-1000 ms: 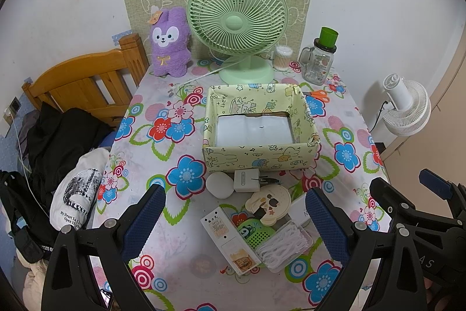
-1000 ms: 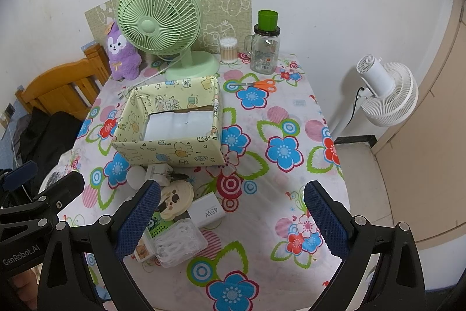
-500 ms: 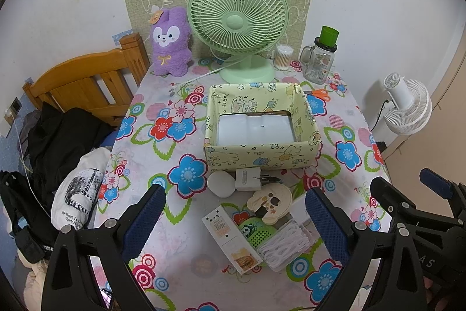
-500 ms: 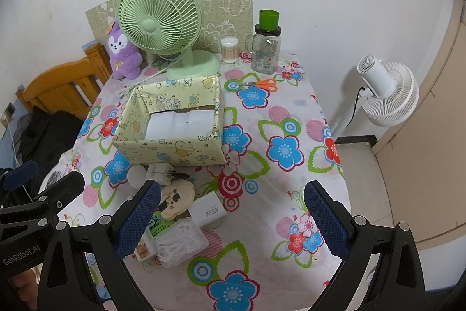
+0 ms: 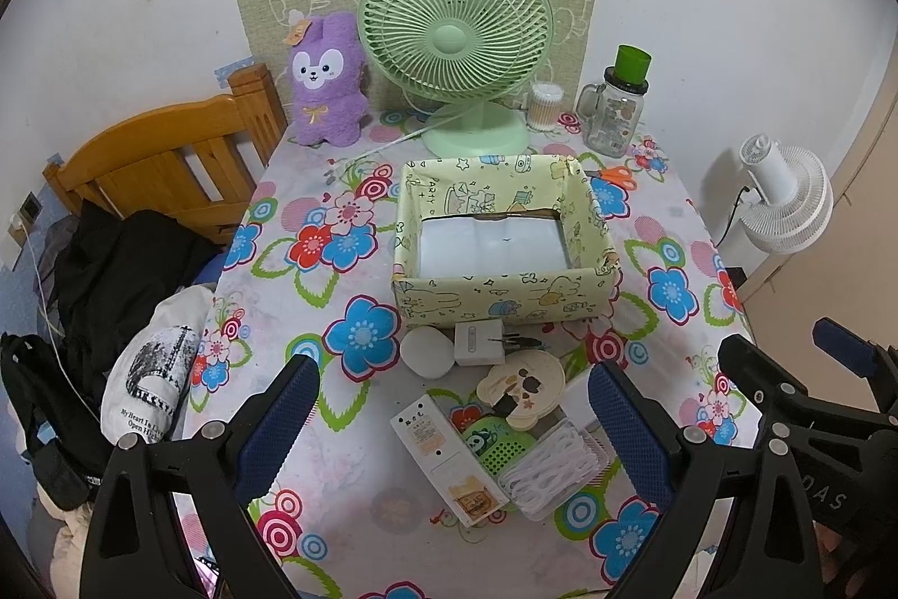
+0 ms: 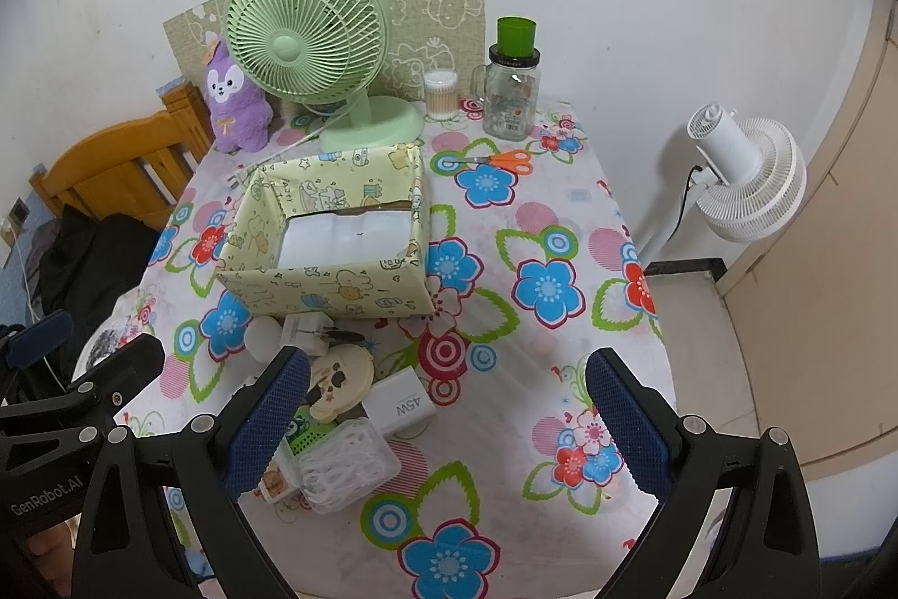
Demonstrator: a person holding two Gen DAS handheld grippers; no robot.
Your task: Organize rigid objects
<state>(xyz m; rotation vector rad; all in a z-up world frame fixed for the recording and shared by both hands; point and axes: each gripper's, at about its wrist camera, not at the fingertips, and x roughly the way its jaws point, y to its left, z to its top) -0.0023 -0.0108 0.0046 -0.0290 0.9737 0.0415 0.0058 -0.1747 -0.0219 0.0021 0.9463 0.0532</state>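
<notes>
Left wrist view shows my left gripper [image 5: 449, 408] spread wide and empty above the heap of small items [image 5: 494, 419], which sits just in front of the paper-lined box [image 5: 505, 301], handy for dropping them in. My right gripper [image 6: 449, 419] hangs equally wide and empty, with the white charger [image 6: 401, 402] between its fingers. Against the earlier frames, both views have barely shifted.

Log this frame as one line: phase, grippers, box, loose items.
phase: pre-grasp | left gripper: open, empty | right gripper: open, empty | yellow box: no loose items inside | small items: clustered before box
</notes>
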